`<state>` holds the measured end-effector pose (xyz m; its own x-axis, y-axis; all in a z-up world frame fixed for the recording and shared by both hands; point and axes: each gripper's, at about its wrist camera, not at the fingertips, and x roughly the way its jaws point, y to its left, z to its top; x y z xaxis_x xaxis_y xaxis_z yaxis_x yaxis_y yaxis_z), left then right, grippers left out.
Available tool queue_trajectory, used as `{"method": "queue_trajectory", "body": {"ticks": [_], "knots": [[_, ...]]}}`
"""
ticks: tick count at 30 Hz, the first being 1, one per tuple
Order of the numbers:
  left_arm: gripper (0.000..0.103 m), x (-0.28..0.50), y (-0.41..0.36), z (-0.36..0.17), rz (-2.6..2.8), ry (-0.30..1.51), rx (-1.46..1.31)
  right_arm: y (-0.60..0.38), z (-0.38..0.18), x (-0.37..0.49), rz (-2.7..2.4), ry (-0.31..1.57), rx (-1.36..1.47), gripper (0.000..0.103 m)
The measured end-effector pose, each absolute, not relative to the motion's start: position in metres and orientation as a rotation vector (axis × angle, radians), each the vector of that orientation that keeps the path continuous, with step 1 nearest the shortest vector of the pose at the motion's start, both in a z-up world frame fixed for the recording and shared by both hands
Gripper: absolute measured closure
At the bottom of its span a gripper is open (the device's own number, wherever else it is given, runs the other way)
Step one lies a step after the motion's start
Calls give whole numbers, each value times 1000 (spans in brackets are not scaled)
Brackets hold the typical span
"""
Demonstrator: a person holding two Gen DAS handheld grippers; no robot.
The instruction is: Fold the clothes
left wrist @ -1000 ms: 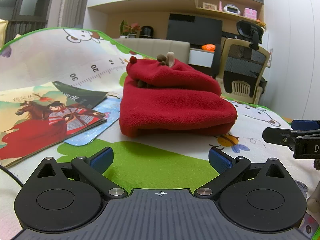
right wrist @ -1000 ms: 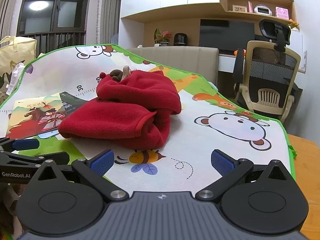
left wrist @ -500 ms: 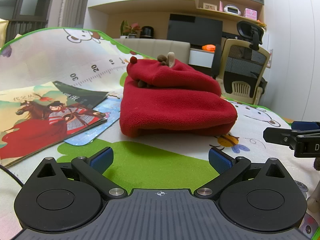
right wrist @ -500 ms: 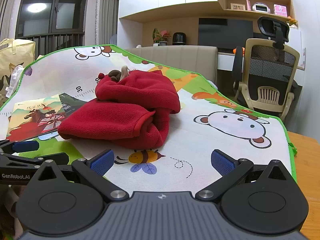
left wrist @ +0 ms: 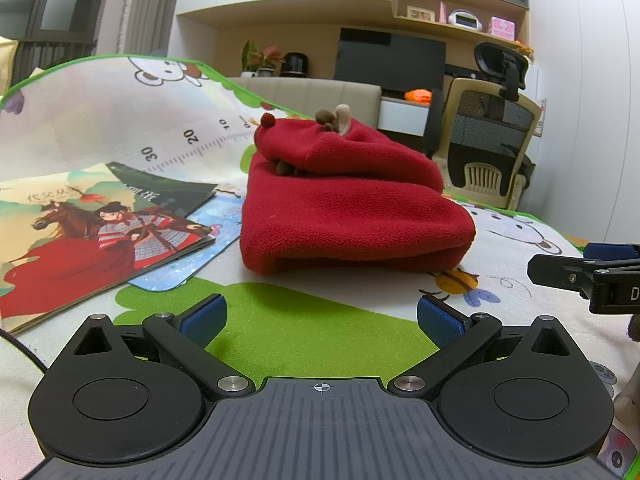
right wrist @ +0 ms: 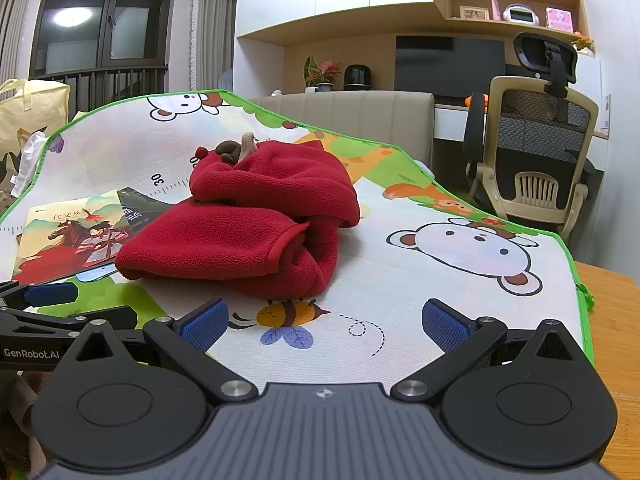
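Observation:
A red fleece garment (left wrist: 352,208) lies folded into a thick bundle on the cartoon play mat (left wrist: 304,332), with small brown and beige trim on top. My left gripper (left wrist: 320,316) stands open just short of the bundle's near edge, nothing between its blue pads. From the right wrist view the same garment (right wrist: 248,224) shows its folded sleeve end. My right gripper (right wrist: 324,322) is open too, over the bee print, a little short of the bundle. Each gripper shows at the edge of the other's view.
Picture books (left wrist: 84,232) lie on the mat left of the garment. A beige office chair (right wrist: 536,160) stands behind the mat on the right. The mat's green edge (right wrist: 580,292) ends over a wooden tabletop (right wrist: 612,320). A yellow bag (right wrist: 28,116) sits far left.
Almost nothing: the right gripper has crept slightly nearer to the garment; the left gripper and the bundle stay where they were.

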<state>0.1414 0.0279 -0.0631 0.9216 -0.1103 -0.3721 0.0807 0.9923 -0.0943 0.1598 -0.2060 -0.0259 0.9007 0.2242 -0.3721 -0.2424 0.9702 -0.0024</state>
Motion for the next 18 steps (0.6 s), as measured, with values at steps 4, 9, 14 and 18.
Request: {"method": "queue_trajectory", "body": {"ticks": [4,9,14,18], "knots": [[0,141,28,-63,-98,386,-78,-207,-26,160,242,379,-49,0],[0,141,27,-63,-98,386,-78,-208,-26,160,243,379,-49,0],[0,141,27,-63,-97,388,-79,-207,-26,160,242,380,-48,0],[0,141,27,-63,-96,391,-79,-207,-26,160,241,381,-46,0]]}}
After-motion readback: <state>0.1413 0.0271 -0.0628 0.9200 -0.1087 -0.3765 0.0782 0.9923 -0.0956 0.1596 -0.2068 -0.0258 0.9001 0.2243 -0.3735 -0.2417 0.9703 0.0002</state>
